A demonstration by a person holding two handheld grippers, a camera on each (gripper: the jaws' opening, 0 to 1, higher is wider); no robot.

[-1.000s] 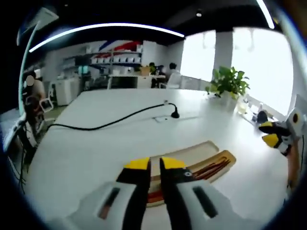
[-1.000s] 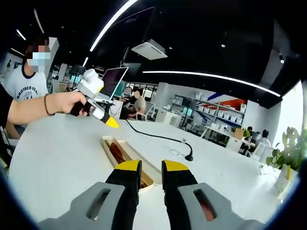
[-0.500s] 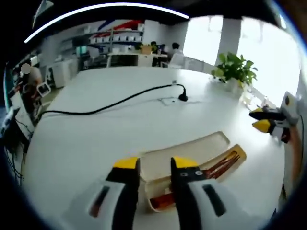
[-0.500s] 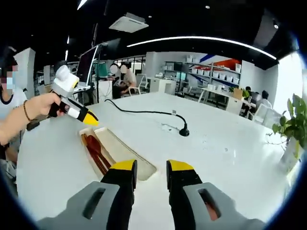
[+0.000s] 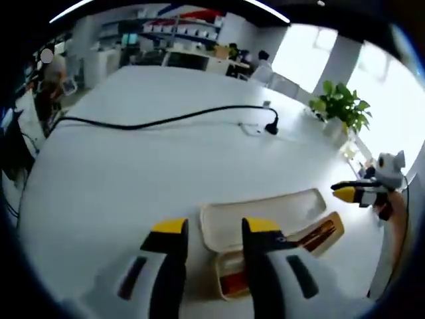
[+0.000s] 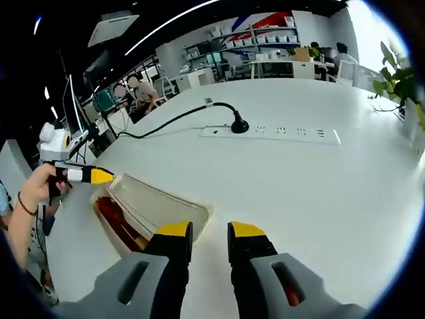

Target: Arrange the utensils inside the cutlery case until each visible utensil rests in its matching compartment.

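A cream cutlery case (image 5: 265,211) lies open on the white table (image 5: 119,173), just beyond my left gripper (image 5: 214,227). Its jaws stand open with nothing between them. The case's lower half (image 5: 232,269) holds red-brown utensils (image 5: 312,234). My right gripper (image 5: 348,194), held by a hand, hovers to the right of the case. In the right gripper view the same case (image 6: 159,205) sits just ahead and left of my right gripper (image 6: 210,229), open and holding nothing. The red-brown utensils (image 6: 116,224) lie in its left half. My left gripper (image 6: 99,175) points at the case's far end.
A black cable (image 5: 153,121) crosses the table to a plug (image 6: 239,125) on a white power strip (image 6: 272,131). A potted plant (image 5: 342,109) stands near the table's far edge. Desks, shelves and seated people are in the background.
Both views have tipped down toward the table, and the case sits closer in front of each gripper. My left gripper's jaws have spread wider apart.
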